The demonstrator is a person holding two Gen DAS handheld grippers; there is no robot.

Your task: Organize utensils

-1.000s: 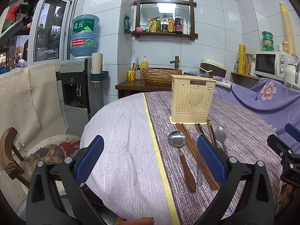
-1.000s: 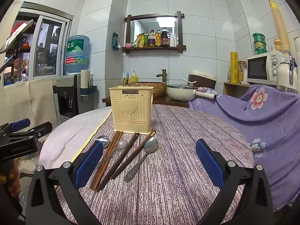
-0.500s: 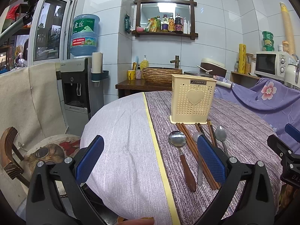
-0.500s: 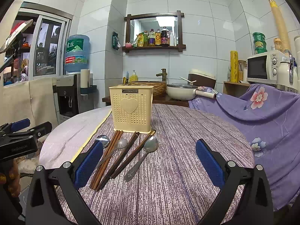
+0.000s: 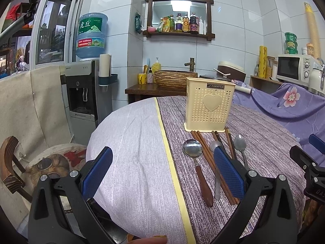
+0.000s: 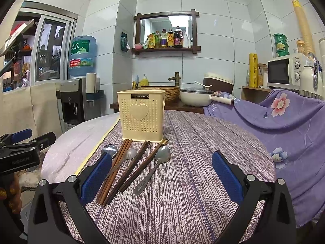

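A cream perforated utensil holder (image 6: 142, 115) with a heart on its front stands upright on the round surface (image 6: 203, 142), on the purple striped part of the cloth. Just in front of the holder the utensils lie flat in a row with their heads toward it: a wooden-handled spoon (image 5: 196, 162) farthest to the holder's left, then brown chopsticks (image 6: 119, 166), a metal spoon (image 6: 124, 158) crossing them, more dark chopsticks (image 6: 135, 165), and a steel spoon (image 6: 156, 164) at the right end. The left claw (image 5: 162, 170) hangs above the pale cloth to the left of the holder, its blue pads wide apart and empty. The right claw (image 6: 162, 174) hovers in front of the holder over the chopstick handles, also spread wide, gripping nothing.
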